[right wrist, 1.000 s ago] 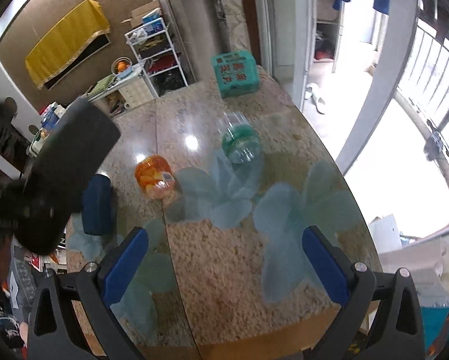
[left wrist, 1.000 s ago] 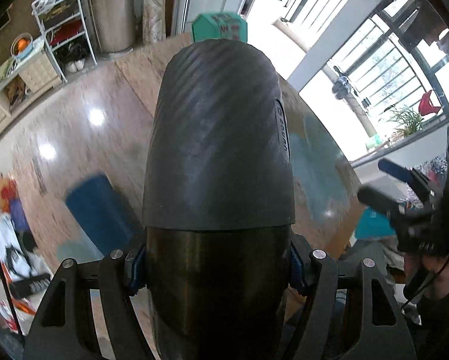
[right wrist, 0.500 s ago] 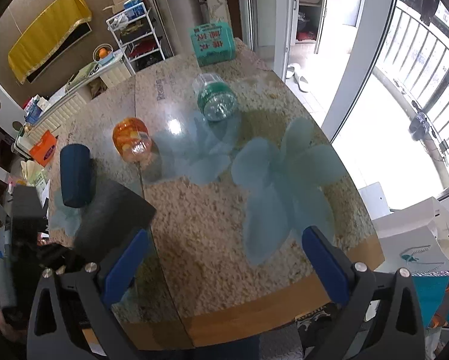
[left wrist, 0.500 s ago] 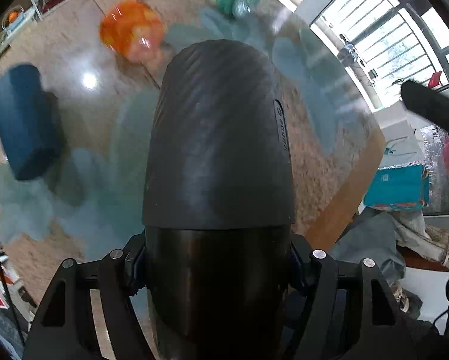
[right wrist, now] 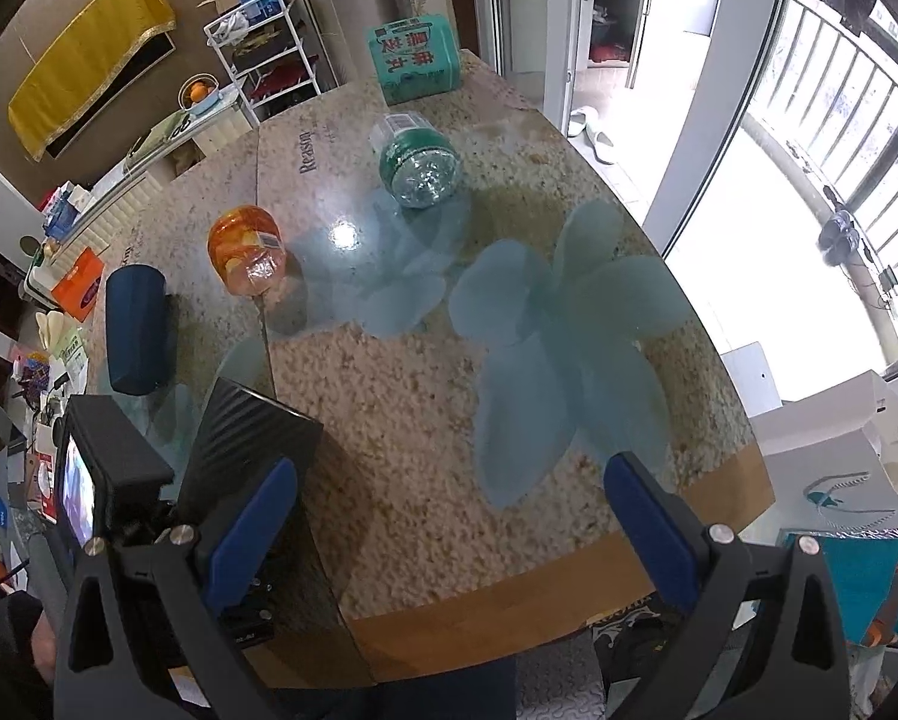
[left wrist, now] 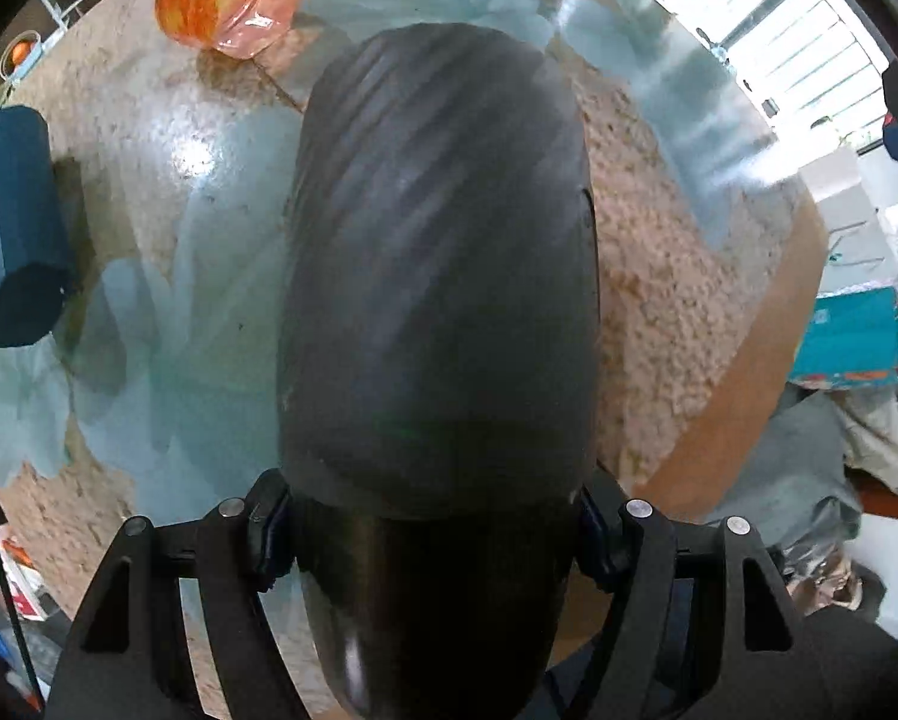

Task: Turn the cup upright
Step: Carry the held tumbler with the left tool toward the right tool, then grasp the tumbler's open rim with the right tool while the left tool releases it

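Lowered cup (left wrist: 437, 276) gripped by left claw (left wrist: 431, 534), right claw (right wrist: 449, 516) open, orange bottle (right wrist: 246, 249) beyond.

Granite table (right wrist: 425, 420), bright balcony windows (right wrist: 820, 138)

Your cup (left wrist: 437, 276) has a matt, carbon-fibre-look weave on its upper body and a smooth, glossy dark band (left wrist: 431, 612) lower down. The table (right wrist: 425, 420) under you is polished speckled stone, shiny enough to throw glare, with a plain wood-coloured edge strip (right wrist: 508, 612). The orange bottle (right wrist: 246, 249) and green bottle (right wrist: 419, 162) are clear, glossy plastic; your right gripper's pads (right wrist: 251, 534) look matt blue.
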Demonstrator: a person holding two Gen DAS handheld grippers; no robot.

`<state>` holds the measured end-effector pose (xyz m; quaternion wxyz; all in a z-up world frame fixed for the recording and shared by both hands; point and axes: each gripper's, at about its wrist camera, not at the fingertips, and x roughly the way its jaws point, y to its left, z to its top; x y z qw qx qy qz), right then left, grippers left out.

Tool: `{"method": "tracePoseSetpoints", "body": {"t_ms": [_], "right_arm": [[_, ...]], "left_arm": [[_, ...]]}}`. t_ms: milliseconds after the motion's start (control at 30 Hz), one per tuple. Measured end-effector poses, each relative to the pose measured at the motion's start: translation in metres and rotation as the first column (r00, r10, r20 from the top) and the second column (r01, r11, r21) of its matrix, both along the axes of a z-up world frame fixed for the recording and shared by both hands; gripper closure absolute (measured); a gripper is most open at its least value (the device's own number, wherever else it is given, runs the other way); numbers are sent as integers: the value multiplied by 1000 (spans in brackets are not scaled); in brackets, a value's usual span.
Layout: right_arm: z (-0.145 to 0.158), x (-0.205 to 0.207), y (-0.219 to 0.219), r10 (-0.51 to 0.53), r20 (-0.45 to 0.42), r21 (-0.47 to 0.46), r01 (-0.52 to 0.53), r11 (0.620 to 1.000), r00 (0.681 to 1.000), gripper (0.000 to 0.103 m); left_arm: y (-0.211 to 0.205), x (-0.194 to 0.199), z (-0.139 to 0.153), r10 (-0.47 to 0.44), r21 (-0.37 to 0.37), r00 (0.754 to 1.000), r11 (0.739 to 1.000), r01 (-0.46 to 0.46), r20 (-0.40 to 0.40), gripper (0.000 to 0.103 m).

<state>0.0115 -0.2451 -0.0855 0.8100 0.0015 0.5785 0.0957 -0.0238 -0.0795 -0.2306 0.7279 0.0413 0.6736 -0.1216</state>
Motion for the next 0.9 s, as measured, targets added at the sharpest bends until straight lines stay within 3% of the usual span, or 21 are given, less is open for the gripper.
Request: {"method": "tracePoseSetpoints", "body": {"t_ms": [100, 233, 467, 533, 633, 733, 900], "right_arm": [[-1, -1, 0, 0, -3, 1, 0, 1000, 1000, 0], [-2, -3, -1, 2, -10, 2, -2, 1000, 1000, 0], [-13, -6, 2, -19, -65, 44, 22, 999, 998, 0], [-19, -6, 7, -19, -103, 67, 26, 997, 995, 0], [-34, -4, 12, -46, -211, 185, 86, 979, 976, 0], [-47, 1, 23, -60, -270, 199, 117, 973, 961, 0], [-77, 18, 45, -80, -409, 278, 207, 938, 909, 0]], "left_arm": [[-3, 0, -1, 0, -9, 1000, 1000, 0, -5, 25], [5, 3, 3, 13, 13, 1000, 1000, -13, 0, 6], [13, 0, 19, 10, -2, 1000, 1000, -10, 12, 1], [21, -5, 29, 4, -8, 1000, 1000, -3, 18, 0], [34, -11, 41, -8, 0, 1000, 1000, 8, 21, 0], [53, -20, 56, 5, 26, 999, 1000, -6, 44, 0], [86, -43, 71, 56, 37, 997, 998, -58, 55, 0]]}}
